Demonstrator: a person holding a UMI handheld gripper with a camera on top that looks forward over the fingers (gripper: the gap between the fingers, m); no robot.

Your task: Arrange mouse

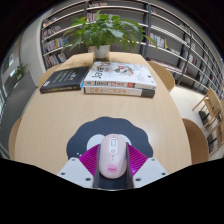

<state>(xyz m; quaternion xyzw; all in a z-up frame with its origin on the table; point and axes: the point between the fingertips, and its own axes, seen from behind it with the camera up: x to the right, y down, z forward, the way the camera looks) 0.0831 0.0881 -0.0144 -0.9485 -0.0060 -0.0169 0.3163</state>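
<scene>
Gripper view looks forward over a round wooden table (60, 125), and the mouse (114, 157) is the nearest thing to the camera. It is pale, white to pinkish, and sits between the two fingers of the gripper (114, 160), with the magenta pads (93, 158) showing on either side of it. Whether the pads press on its flanks or merely flank it with a small gap cannot be told from here.

Taking the mouse as the landmark: directly under and just beyond it lies a dark, rounded mouse mat (113, 130), whose far edge arcs a little past the nose of the mouse. Well beyond that, toward the far side of the table, a stack of books (120, 78) lies flat, with a darker book (65, 80) just to the left of the stack. Behind the books stands a potted plant (100, 32), and farther back bookshelves (170, 35) line the room.

As for progress, the mouse appears to be over the mat already, so the placing looks close to finished; what seems left is a final squaring and the release, though that is only a judgement.

Room for moving is generous: bare tabletop lies between the mat and the books, and also out to both sides before the rim curves away.
</scene>
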